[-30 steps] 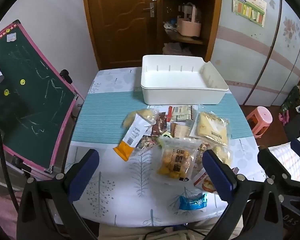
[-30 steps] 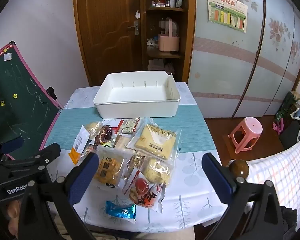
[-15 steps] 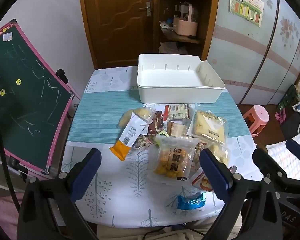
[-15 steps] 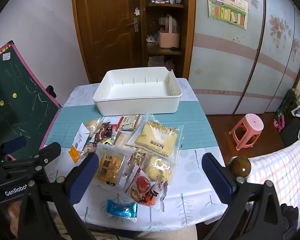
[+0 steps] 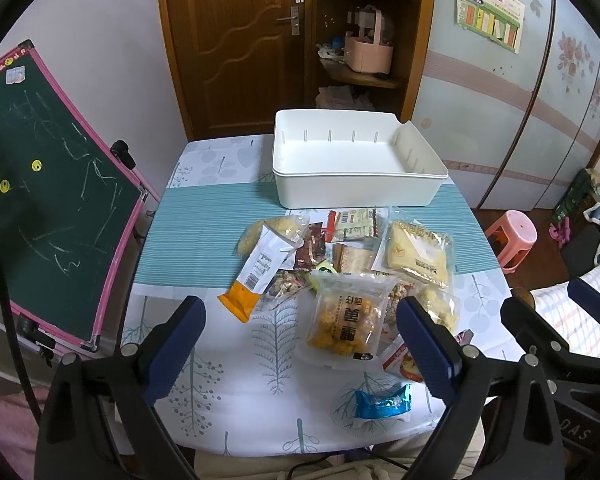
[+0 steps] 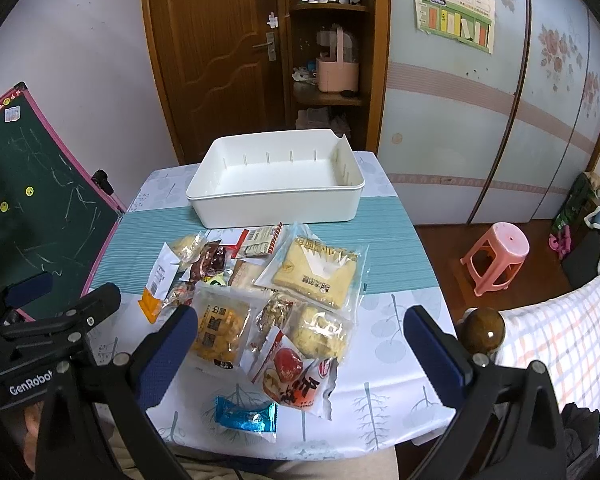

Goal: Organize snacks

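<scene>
A pile of snack packets lies on the table in front of an empty white bin (image 5: 356, 168), also in the right wrist view (image 6: 276, 184). The pile holds a clear bag of yellow balls (image 5: 348, 320) (image 6: 220, 332), a large flat cracker bag (image 5: 416, 252) (image 6: 316, 276), an orange-ended white sachet (image 5: 260, 268), a red-printed packet (image 6: 296, 376) and a small blue packet (image 5: 384, 400) (image 6: 246, 418) near the front edge. My left gripper (image 5: 300, 344) is open and empty above the near table. My right gripper (image 6: 300, 352) is open and empty over the pile's front.
A green chalkboard (image 5: 48, 200) with a pink frame leans left of the table. A pink stool (image 6: 496, 256) stands on the floor to the right. A checked cloth and a wooden knob (image 6: 482, 330) are near right. A door and shelf stand behind.
Both grippers have risen and drawn slightly back; the table and bin sit a little lower and smaller in view. The snacks have not moved.
</scene>
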`<state>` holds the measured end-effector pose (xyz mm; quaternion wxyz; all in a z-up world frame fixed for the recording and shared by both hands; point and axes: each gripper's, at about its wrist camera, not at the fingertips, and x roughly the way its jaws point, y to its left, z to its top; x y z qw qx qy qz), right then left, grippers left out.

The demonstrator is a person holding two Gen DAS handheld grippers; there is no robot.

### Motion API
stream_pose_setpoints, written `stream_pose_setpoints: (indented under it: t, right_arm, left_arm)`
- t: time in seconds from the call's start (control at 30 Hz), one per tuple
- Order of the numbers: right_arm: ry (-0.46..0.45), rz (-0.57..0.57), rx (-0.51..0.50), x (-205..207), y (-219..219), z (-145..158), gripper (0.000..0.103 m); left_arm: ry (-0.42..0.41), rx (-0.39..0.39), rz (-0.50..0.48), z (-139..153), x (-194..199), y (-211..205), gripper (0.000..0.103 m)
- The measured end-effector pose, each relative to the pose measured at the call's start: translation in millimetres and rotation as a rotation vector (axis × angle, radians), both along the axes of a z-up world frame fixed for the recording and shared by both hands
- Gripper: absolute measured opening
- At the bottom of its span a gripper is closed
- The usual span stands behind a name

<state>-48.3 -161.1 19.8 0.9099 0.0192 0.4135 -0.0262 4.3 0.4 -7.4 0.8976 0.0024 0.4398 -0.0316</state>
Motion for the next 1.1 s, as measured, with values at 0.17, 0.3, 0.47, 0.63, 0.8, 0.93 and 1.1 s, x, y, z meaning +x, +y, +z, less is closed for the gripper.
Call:
stream_pose_setpoints:
  t: [0.17, 0.3, 0.47, 0.63, 0.8, 0.93, 1.1]
  right_arm:
    - [0.001, -0.002, -0.002, -0.7, -0.6, -0.9, 0.103]
    - [0.005, -0.001, -0.002, -1.8, 0.6, -4.4, 0.103]
    - [0.004, -0.003, -0.002, -2.3, 1.0, -3.4, 0.103]
    - [0.007, -0.003, -0.005, -2.4, 1.6, -3.5, 0.103]
    - [0.006, -0.001, -0.004, -2.2, 1.3, -4.0, 0.103]
    - [0.008, -0.001, -0.004, -1.5, 2.8, -3.8, 0.103]
    - [0.006, -0.002, -0.004, -1.7, 3.3, -3.7, 0.103]
  left_arm:
    - [0.011, -0.003, 0.005, -3.2, 1.2, -1.6, 0.095]
    - [0.002, 0.004, 0.023, -5.5, -0.2, -2.0, 0.095]
    - [-0.053, 0.025, 0.026, -2.5, -6.3, -3.1, 0.095]
    - [-0.075, 0.027, 0.021, -3.1, -7.4, -1.9, 0.095]
    - [-0.071, 0.010, 0.018, -4.3, -6.2, 2.7, 0.095]
    - [-0.030, -0.020, 0.008, -8.6, -1.9, 5.8, 0.095]
    - [0.008, -0.023, -0.009, -13.7, 0.8, 5.8, 0.095]
